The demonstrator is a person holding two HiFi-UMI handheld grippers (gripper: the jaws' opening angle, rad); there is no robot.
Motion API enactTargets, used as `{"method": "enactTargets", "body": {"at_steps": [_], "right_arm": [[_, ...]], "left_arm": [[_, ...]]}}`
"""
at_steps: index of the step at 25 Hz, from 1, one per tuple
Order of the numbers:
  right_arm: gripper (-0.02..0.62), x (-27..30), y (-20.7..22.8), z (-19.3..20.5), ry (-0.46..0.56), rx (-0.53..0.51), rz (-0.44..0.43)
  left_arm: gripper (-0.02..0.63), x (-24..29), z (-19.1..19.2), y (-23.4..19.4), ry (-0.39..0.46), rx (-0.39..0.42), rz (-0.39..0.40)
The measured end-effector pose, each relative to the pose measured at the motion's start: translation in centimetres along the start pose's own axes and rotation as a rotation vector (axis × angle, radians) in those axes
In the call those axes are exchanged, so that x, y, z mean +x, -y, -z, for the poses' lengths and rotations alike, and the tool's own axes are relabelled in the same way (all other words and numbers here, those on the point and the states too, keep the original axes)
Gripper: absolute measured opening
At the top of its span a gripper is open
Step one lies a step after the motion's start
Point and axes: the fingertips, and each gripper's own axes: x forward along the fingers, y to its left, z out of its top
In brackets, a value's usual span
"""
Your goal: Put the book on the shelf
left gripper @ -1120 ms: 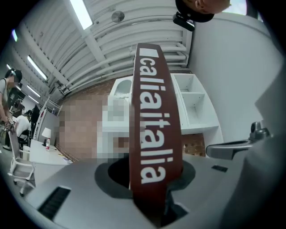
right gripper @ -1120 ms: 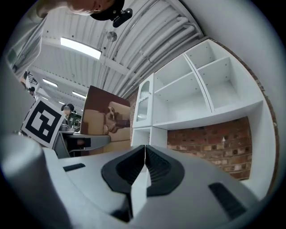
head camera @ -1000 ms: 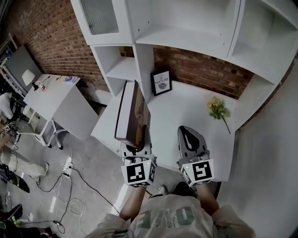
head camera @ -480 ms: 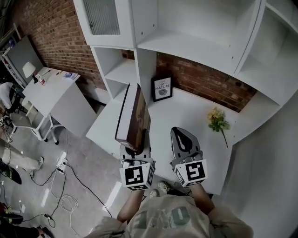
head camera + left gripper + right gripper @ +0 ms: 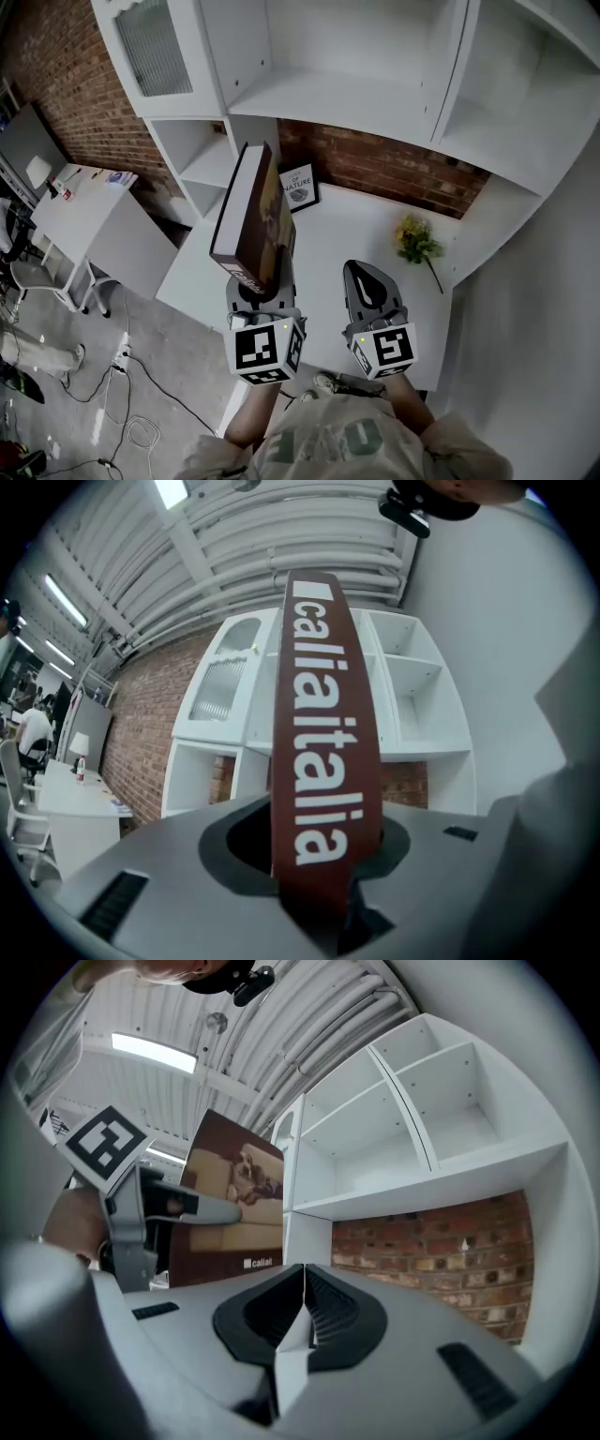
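Note:
A thick brown book (image 5: pixel 251 217) stands on edge in the air, spine toward me, and my left gripper (image 5: pixel 258 289) is shut on its lower end. In the left gripper view its brown spine with white lettering (image 5: pixel 322 742) rises from between the jaws. The white shelf unit (image 5: pixel 328 89) stands ahead, with open compartments above a white desk (image 5: pixel 347 244). My right gripper (image 5: pixel 372 286) is shut and holds nothing, level with the left one over the desk's front. In the right gripper view the book's cover (image 5: pixel 236 1208) shows at the left, with the shelf unit (image 5: pixel 394 1138) ahead.
A small framed print (image 5: pixel 300 186) leans on the brick wall at the back of the desk. Yellow flowers (image 5: pixel 414 239) lie on the desk at the right. A glass cabinet door (image 5: pixel 150 42) is at the upper left. A white table (image 5: pixel 84 211) stands left, cables on the floor.
The left gripper has lifted the book higher and a little left, toward the shelves. The right gripper has stayed shut beside it.

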Motion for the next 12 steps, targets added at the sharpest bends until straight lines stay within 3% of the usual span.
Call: {"method": "enactTargets", "body": {"at_steps": [4,12], "right_arm": [[0.017,-0.6,0.4,-0.6,0.009,-0.016,0.007],[0.017,-1.6,1.0,-2.5,0.040,-0.033,0.026]], "left_arm": [[0.155,2.2,-4.6,2.0,0.060,0.047,0.077],[0.155,8.1,-12.0,8.4,0.122,-0.001,0.217]]}}
